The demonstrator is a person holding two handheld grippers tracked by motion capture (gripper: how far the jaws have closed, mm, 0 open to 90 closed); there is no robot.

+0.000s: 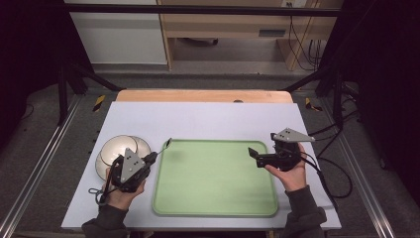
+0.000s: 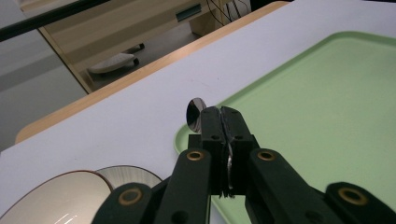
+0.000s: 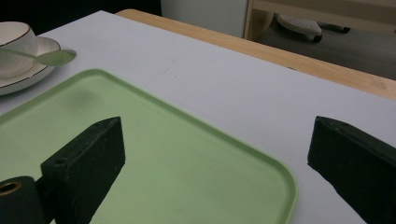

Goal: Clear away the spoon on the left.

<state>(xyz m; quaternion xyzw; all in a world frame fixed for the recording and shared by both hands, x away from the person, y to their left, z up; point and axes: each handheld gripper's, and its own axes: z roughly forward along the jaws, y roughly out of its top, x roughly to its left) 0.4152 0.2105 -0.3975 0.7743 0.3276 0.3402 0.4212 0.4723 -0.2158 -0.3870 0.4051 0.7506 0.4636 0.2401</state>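
Observation:
My left gripper [image 1: 151, 158] is shut on the handle of a metal spoon [image 1: 166, 144] and holds it just above the left rim of the green tray [image 1: 163, 198]. In the left gripper view the jaws [image 2: 224, 117] pinch the thin handle, and the spoon bowl [image 2: 195, 112] sticks out past the tips over the tray's corner. My right gripper [image 1: 263, 145] hovers at the tray's right edge, open, with nothing between its jaws [image 3: 217, 128]. From the right gripper view the spoon [image 3: 51, 57] hangs in front of the white bowl [image 3: 14, 41].
A white bowl [image 1: 119, 145] with a dark rim sits on a saucer [image 1: 142, 145] left of the tray, on the white tabletop [image 1: 208, 116]. The table's wooden far edge [image 1: 198, 95] lies beyond. Cables [image 1: 337, 173] trail off the right side.

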